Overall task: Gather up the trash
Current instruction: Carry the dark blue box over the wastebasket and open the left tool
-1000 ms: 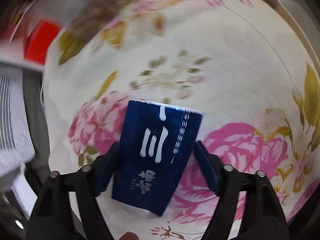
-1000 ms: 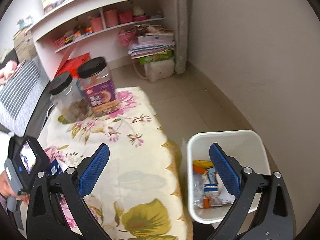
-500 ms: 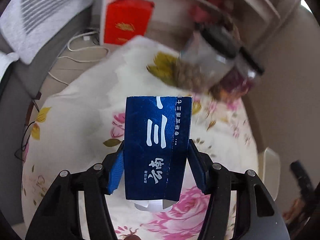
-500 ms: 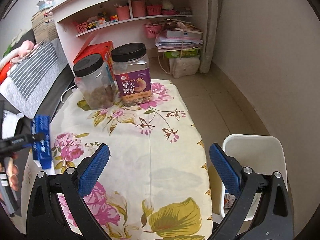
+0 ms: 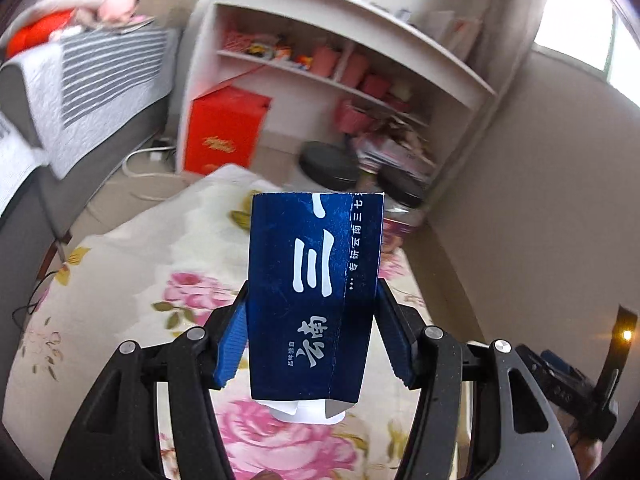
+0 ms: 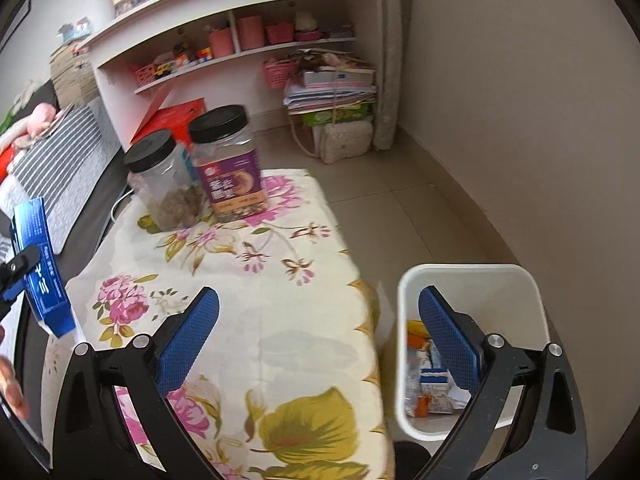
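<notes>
A dark blue carton with white characters stands upright between the blue pads of my left gripper, which is shut on its two sides above the flowered tablecloth. The right wrist view shows the same carton held in the air at the table's left edge. My right gripper is open with nothing between its fingers, over the table's near right corner. A white trash bin stands on the floor right of the table, with several wrappers inside.
Two black-lidded jars stand at the table's far end. Behind them are a red box, white shelves and a stack of papers. A sofa with a striped blanket runs along the left.
My left gripper closed on the carton, lifted it off the tablecloth and rolled it upright. The right gripper's view swung left and back toward the bin.
</notes>
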A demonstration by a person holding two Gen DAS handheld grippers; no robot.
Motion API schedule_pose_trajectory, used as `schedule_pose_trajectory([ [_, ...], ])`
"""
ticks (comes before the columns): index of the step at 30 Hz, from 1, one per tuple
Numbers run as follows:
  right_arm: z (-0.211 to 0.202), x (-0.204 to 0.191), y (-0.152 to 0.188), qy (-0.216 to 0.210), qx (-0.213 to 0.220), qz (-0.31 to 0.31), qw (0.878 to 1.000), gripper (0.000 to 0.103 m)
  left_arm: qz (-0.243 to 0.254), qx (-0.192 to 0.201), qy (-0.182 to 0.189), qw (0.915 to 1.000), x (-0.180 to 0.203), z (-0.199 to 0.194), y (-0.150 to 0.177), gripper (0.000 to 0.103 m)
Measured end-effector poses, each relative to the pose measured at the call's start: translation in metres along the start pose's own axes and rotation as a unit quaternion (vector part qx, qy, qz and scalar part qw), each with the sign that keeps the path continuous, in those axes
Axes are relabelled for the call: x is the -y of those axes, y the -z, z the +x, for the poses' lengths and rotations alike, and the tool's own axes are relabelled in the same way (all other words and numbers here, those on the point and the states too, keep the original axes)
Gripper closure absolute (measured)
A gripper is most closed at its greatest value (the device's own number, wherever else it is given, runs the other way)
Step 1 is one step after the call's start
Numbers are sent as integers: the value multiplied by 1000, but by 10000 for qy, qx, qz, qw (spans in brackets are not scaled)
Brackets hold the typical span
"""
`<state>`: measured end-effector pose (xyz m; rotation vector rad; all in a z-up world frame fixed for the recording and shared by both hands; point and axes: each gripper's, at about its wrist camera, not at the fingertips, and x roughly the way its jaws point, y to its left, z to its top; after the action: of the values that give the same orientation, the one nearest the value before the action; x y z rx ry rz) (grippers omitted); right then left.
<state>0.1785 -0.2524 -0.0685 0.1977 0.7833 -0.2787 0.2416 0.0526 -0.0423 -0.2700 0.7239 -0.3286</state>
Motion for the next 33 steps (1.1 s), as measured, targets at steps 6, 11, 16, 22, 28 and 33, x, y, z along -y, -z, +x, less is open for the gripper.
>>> schedule_pose_trajectory([
  [6,-17,46,1,135,187,410,9989,7,320,-130,364,9987,59,12,16,45],
  [11,-37,87,1,387,465,771,9952,7,543,-345,673,9957,109,30,30,45],
  [16,-58,135,6,584,727,1307,9870,7,766,-646,1042,9895,166,51,46,45],
  [22,-85,196,18,909,1092,2063,9681,7,873,-1012,1493,9797,230,72,64,45],
  [28,-99,237,34,1258,1217,2391,9551,7,1140,-1312,1793,9683,298,90,86,43],
  [33,-110,258,45,1465,1319,2569,9461,7,1160,-1687,1827,9616,320,106,100,23],
])
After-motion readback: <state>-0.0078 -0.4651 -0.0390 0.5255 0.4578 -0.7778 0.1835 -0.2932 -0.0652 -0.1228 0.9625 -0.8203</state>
